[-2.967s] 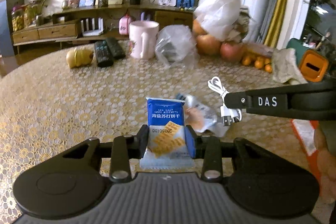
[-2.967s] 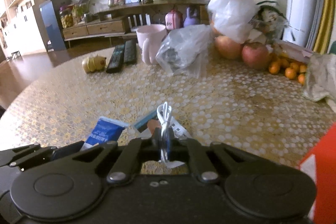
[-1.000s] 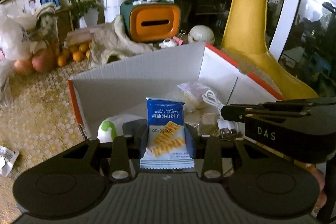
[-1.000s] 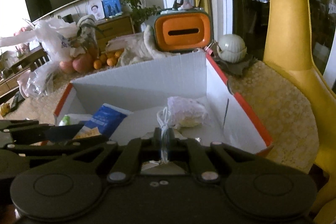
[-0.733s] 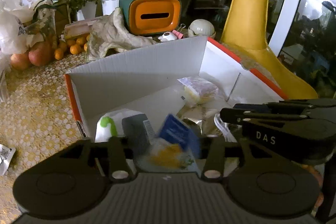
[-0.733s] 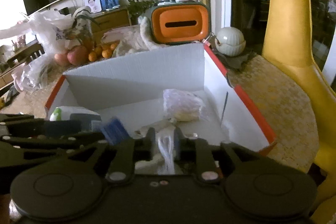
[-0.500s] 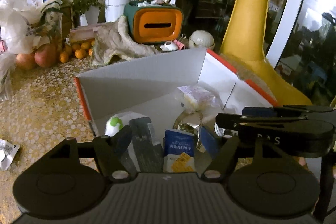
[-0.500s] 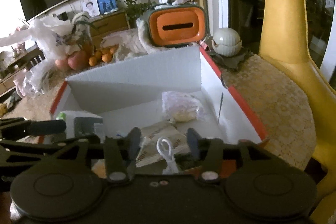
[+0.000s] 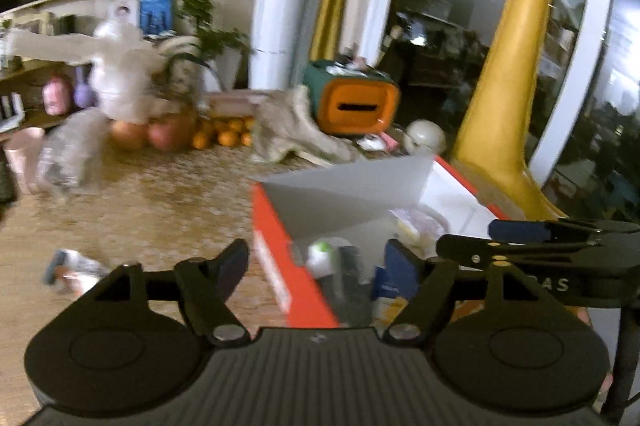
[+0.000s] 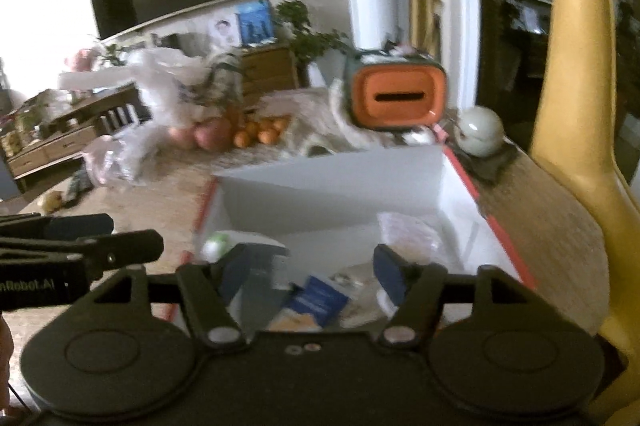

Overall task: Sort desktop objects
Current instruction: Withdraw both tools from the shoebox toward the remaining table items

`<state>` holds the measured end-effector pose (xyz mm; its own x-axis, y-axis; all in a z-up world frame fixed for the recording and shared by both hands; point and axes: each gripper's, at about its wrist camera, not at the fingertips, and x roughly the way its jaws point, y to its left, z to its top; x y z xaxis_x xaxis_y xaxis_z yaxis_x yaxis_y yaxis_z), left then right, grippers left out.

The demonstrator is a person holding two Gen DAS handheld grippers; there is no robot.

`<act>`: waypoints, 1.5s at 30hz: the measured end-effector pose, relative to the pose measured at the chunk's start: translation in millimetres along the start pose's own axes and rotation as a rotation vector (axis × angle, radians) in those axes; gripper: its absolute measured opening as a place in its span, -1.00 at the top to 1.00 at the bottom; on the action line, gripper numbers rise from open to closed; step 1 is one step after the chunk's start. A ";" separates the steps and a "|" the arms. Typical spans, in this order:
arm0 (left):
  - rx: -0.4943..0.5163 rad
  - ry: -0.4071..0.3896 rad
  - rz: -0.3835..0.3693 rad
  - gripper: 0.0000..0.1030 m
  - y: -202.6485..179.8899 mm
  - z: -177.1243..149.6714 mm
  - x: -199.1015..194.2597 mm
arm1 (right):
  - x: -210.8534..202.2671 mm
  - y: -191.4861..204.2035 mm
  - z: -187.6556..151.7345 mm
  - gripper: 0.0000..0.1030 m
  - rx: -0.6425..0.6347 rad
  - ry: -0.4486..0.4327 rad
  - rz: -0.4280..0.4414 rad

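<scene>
Both frames are motion-blurred. The left gripper (image 9: 320, 262) is hanging above the near left corner of the box (image 9: 348, 194), its jaws having just been opening and now standing released with nothing gripped between them. The right gripper (image 10: 310, 266) is hovering over the box interior, jaws likewise having just been opening and now released, empty.

The blue cracker packet (image 10: 320, 296) is lying inside the box near its front (seen past the right gripper's jaws), and also showing in the left view (image 9: 390, 282). Beside it a white bottle with a green top (image 9: 322, 252) and a dark grey flat object (image 9: 352, 266) are sitting at the box's left end. A clear bag with something pale inside (image 10: 408, 230) is resting toward the far right corner. The white cable cannot be made out for certain in the blur.

On the worktop (image 9: 160, 194), a small wrapped item (image 9: 70, 268) is lying well apart from the box, to its left. An orange-fronted tissue holder (image 10: 398, 98), oranges (image 10: 260, 134) and apples (image 10: 208, 136) are sitting beyond the box.
</scene>
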<state>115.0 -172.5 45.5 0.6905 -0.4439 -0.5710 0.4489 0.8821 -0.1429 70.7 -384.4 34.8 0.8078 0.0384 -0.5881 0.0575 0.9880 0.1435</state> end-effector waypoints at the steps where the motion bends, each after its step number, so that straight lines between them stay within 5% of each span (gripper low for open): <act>1: -0.004 -0.010 0.016 -0.62 5.5 0.3 -7.3 | -2.2 7.6 1.7 -0.43 -0.012 -0.006 0.021; 6: -0.031 -0.040 0.094 -0.65 35.6 -4.5 -39.1 | -8.9 43.5 5.5 -0.56 -0.071 -0.014 0.104; 11: -0.043 -0.062 0.154 -0.99 70.6 -13.7 -68.2 | -7.5 85.8 8.7 -0.72 -0.131 -0.011 0.183; 21: -0.110 -0.085 0.292 -1.00 165.2 -29.0 -107.8 | 19.6 177.2 12.4 -0.97 -0.308 -0.010 0.337; 38: -0.180 -0.007 0.441 -1.00 324.9 -56.7 -74.7 | 166.2 273.0 -8.6 -0.99 -0.468 0.124 0.401; 45: -0.118 -0.002 0.486 -1.00 376.3 -63.2 -39.8 | 221.9 296.5 -14.3 -0.98 -0.545 0.172 0.413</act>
<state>220.6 187.1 -36.6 0.8052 0.0226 -0.5925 0.0079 0.9988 0.0487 258.6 -80.8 -64.5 0.5935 0.4053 -0.6953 -0.5724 0.8199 -0.0106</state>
